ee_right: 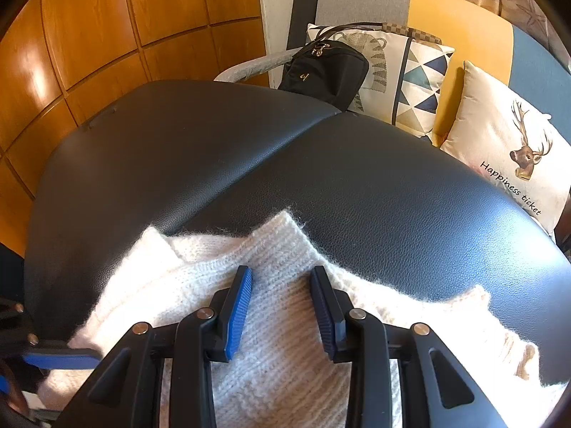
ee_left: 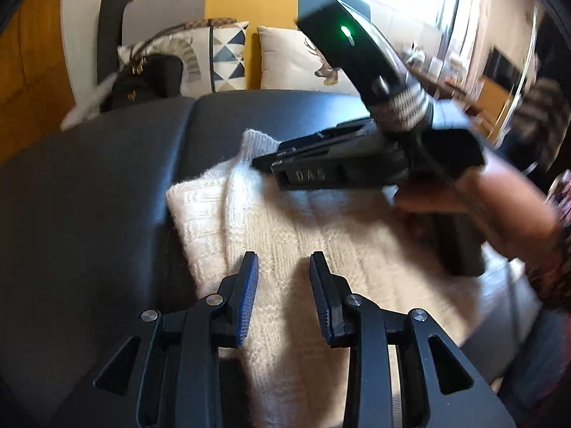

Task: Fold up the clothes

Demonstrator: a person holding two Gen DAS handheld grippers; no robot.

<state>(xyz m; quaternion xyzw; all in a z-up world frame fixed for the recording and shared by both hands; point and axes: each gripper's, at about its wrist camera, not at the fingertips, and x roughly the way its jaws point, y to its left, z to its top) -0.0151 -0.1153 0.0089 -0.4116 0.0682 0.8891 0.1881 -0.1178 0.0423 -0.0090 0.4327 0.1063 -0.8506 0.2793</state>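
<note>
While the white knitted sweater (ee_right: 271,321) lies partly folded on the black counter (ee_right: 392,192), I hold my left tool (ee_left: 283,278) and right tool (ee_right: 282,292) narrowly apart above it, gripping nothing, and more folds remain.

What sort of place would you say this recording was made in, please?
Most likely a home living room: a grey, yellow and blue sofa holding a deer-print cushion, wooden wall panelling, and a black leather surface.

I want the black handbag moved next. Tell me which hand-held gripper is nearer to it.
Left, judging roughly. The left hand-held gripper hovers over the sweater's handbag side; the right hand-held gripper is on the farther side.
</note>
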